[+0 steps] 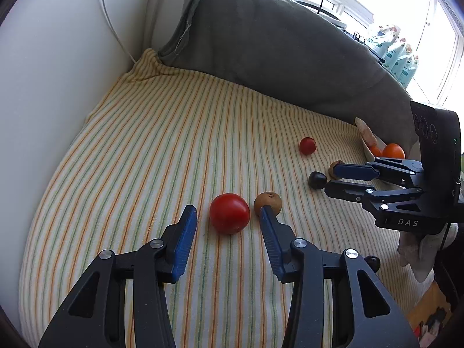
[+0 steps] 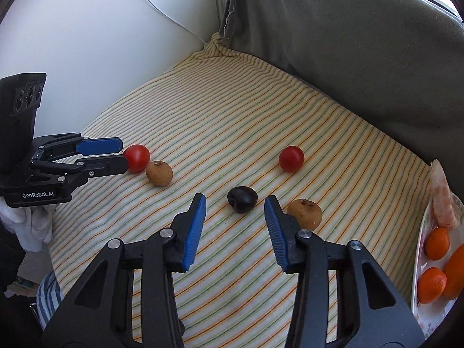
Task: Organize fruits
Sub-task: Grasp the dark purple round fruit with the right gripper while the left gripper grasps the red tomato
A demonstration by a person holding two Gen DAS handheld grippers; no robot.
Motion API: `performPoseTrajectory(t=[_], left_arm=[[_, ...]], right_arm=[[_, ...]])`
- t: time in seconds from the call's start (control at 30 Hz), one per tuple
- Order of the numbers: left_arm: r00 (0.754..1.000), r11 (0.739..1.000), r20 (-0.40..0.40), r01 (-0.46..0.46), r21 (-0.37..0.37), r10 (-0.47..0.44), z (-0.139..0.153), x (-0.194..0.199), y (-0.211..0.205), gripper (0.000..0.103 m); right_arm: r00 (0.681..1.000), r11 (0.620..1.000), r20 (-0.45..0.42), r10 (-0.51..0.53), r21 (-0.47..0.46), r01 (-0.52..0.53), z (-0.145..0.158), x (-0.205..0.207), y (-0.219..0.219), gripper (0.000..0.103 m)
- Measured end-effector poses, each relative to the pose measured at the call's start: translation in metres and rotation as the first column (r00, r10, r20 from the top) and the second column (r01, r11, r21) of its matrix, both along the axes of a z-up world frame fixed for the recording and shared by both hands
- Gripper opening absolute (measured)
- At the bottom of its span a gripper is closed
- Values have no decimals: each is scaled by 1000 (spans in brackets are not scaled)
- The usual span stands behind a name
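Observation:
My left gripper (image 1: 227, 213) is open around a large red tomato (image 1: 229, 213), which lies on the striped cloth; a brown fruit (image 1: 268, 202) sits just beyond its right finger. My right gripper (image 2: 235, 204) is open with a dark plum (image 2: 242, 199) just ahead between its fingertips and a brown fruit (image 2: 305, 214) beside its right finger. A smaller red tomato (image 2: 291, 158) lies farther back. In the right wrist view the left gripper (image 2: 123, 155) reaches the large tomato (image 2: 136, 158) and its brown neighbour (image 2: 159, 173). In the left wrist view the right gripper (image 1: 329, 178) is by the plum (image 1: 317, 180).
A white plate (image 2: 422, 232) at the right holds oranges (image 2: 437, 243) and a pale pink item (image 2: 442, 200). A grey cushion (image 2: 362, 37) backs the striped cloth (image 2: 232, 110). A white wall (image 1: 58, 72) with a cable bounds the left. A white towel (image 1: 417, 252) hangs at the front.

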State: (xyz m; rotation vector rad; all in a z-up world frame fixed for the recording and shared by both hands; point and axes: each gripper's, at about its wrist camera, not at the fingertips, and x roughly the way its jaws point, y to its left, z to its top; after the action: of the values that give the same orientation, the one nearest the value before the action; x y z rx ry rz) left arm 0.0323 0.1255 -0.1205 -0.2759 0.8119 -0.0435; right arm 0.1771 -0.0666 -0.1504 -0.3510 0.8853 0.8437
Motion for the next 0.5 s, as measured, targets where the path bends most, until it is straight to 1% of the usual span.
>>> performPoseTrajectory(t=[0.13, 0.3, 0.33, 0.43, 0.5], left_arm=[[1000, 1000, -2, 2, -2, -2, -1, 3, 1, 42], [1000, 1000, -11, 0, -25, 0, -5, 6, 4, 38], [1000, 1000, -12, 0, -29, -1, -5, 6, 5, 38], [1000, 999, -12, 3, -34, -4, -5, 7, 6, 37], [1000, 999, -16, 6, -35, -7, -6, 8, 6, 36]], right_arm=[[1000, 1000, -2, -2, -13, 2, -4, 5, 4, 44], [1000, 999, 9, 6, -36, -5, -7, 6, 10, 43], [1000, 999, 11, 6, -41, -6, -8, 7, 12, 42], [1000, 998, 11, -1, -61, 2, -12, 10, 15, 35], [1000, 998, 4, -7, -66, 7, -14, 12, 17, 34]])
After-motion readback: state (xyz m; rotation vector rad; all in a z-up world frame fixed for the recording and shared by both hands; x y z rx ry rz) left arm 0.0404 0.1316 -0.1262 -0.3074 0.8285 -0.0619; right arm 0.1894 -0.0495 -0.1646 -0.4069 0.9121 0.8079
